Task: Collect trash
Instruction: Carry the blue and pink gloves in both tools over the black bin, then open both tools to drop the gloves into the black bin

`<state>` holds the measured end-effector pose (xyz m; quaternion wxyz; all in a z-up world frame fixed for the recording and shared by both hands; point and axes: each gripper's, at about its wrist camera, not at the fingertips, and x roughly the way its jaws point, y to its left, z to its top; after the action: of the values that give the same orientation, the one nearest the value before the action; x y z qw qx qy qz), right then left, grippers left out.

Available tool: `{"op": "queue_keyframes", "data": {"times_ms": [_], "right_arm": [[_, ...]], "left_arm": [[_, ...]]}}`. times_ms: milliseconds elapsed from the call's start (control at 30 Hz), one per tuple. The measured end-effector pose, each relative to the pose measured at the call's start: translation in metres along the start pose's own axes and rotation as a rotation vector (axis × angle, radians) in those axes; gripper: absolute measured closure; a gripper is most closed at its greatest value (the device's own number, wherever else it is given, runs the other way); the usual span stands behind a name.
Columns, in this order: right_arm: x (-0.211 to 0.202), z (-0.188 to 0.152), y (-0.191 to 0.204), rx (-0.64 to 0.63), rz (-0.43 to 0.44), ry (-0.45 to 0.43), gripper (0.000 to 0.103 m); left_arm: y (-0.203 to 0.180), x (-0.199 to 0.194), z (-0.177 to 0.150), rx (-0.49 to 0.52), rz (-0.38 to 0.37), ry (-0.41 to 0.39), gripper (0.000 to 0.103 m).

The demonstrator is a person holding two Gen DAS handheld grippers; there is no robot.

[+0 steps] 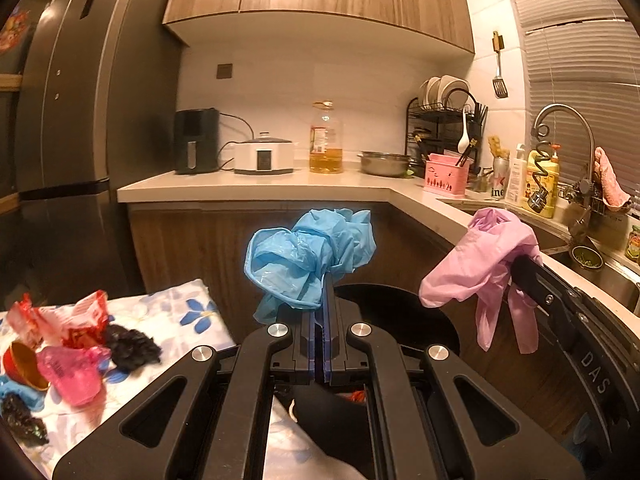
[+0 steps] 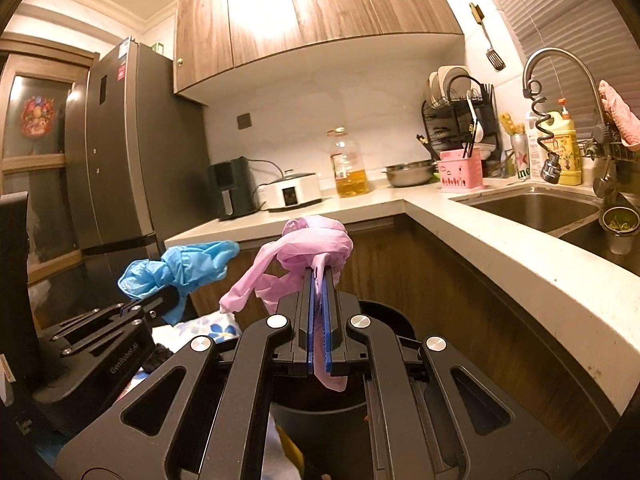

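A: From the left wrist view, the left gripper (image 1: 325, 280) is clamped on the crumpled blue glove (image 1: 308, 258), held above the black bin (image 1: 404, 312). The right gripper (image 1: 516, 264) pinches the pink glove (image 1: 480, 264) beside it.

B: Risks?

A: I'd judge the blue glove could cling to the pads on release, or drop onto the floral cloth (image 1: 192, 308), where red wrappers (image 1: 68, 320) wait. Readable writing: "DAS" on the right gripper's body.

B: And the right wrist view?

A: Its jaws are closed on the pink glove (image 2: 304, 248), a tail hanging between the fingers (image 2: 329, 320); that tail may snag. The bin (image 2: 384, 316) sits below. The can (image 2: 520, 160) shows "ine"; the other labels are unreadable.
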<state>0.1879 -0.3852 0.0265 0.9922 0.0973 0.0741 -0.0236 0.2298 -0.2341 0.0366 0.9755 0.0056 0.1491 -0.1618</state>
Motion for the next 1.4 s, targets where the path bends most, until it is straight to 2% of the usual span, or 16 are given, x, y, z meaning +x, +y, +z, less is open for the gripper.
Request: {"op": "queue_keyframes", "data": {"times_ms": [733, 867, 933, 1000, 1233, 1367, 1400], "right_arm": [[0.045, -0.008, -0.014, 0.005, -0.026, 0.062, 0.099], [0.052, -0.010, -0.017, 0.007, -0.035, 0.085, 0.095], [0.055, -0.011, -0.018, 0.004, -0.039, 0.091, 0.092], [0.057, -0.011, -0.019, 0.000, -0.044, 0.094, 0.082], [0.055, -0.013, -0.025, 0.024, -0.056, 0.102, 0.064], [0.051, -0.014, -0.025, 0.034, -0.054, 0.106, 0.051], [0.050, -0.013, -0.024, 0.035, -0.051, 0.107, 0.047]], "left_arm": [[-0.008, 0.058, -0.003, 0.004, -0.054, 0.069, 0.100], [-0.010, 0.065, -0.007, 0.009, -0.053, 0.082, 0.100], [-0.009, 0.067, -0.009, 0.010, -0.050, 0.085, 0.093], [-0.008, 0.067, -0.010, 0.006, -0.048, 0.088, 0.087], [0.006, 0.065, -0.012, -0.029, -0.021, 0.088, 0.049], [0.018, 0.059, -0.018, -0.050, 0.009, 0.099, 0.036], [0.020, 0.055, -0.020, -0.048, 0.029, 0.095, 0.030]]}}
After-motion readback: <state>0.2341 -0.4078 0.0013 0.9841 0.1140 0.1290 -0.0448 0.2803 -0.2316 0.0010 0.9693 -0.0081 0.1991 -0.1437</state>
